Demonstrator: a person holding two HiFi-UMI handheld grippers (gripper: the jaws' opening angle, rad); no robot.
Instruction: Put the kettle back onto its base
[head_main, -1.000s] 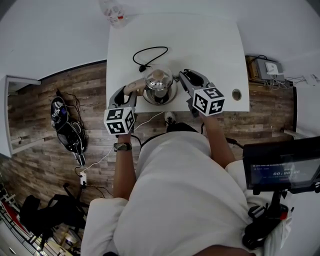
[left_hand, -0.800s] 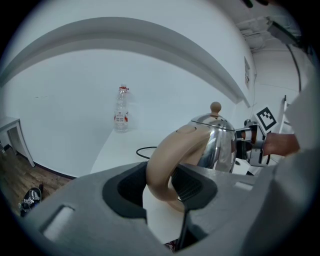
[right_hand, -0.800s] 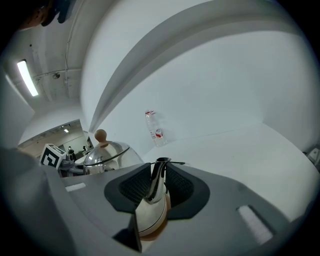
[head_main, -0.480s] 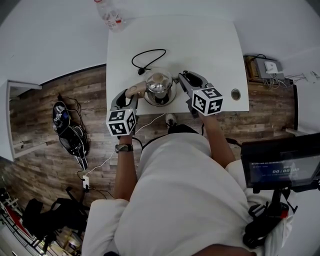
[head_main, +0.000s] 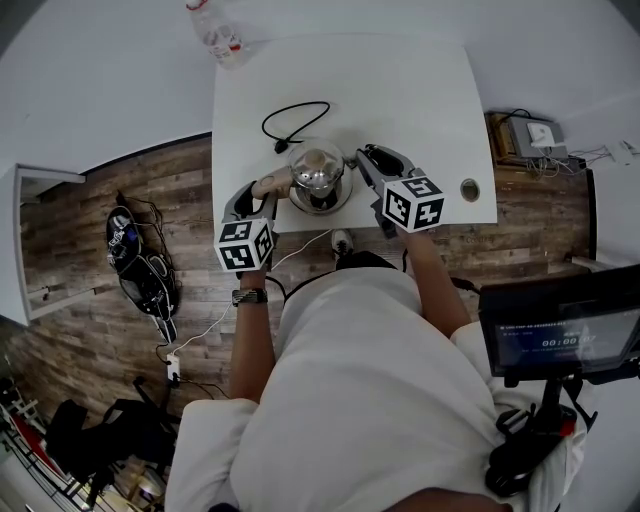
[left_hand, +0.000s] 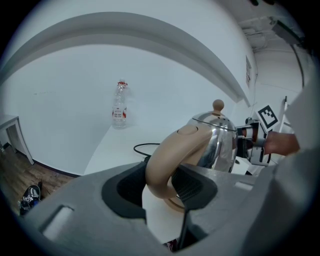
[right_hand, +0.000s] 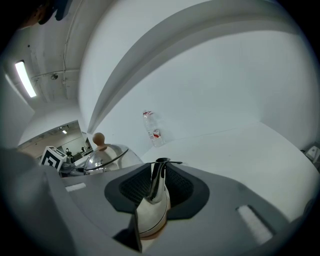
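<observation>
A shiny steel kettle (head_main: 318, 172) with a wooden lid knob stands near the front edge of the white table (head_main: 400, 90), on a dark round base (head_main: 322, 204). My left gripper (head_main: 258, 198) is shut on the kettle's beige handle (left_hand: 167, 160), which fills the gap between the pads in the left gripper view. From the right, my right gripper (head_main: 368, 163) reaches in. The kettle's spout (right_hand: 152, 210) stands between its pads, which touch it, and the jaws are closing. The kettle (right_hand: 107, 155) stays upright.
A black power cord (head_main: 295, 115) loops on the table behind the kettle. A plastic bottle (head_main: 215, 35) stands at the far left corner. A cable hole (head_main: 469, 189) sits at the table's right front. A screen (head_main: 560, 330) is at the right, and bags (head_main: 135, 260) lie on the wooden floor at the left.
</observation>
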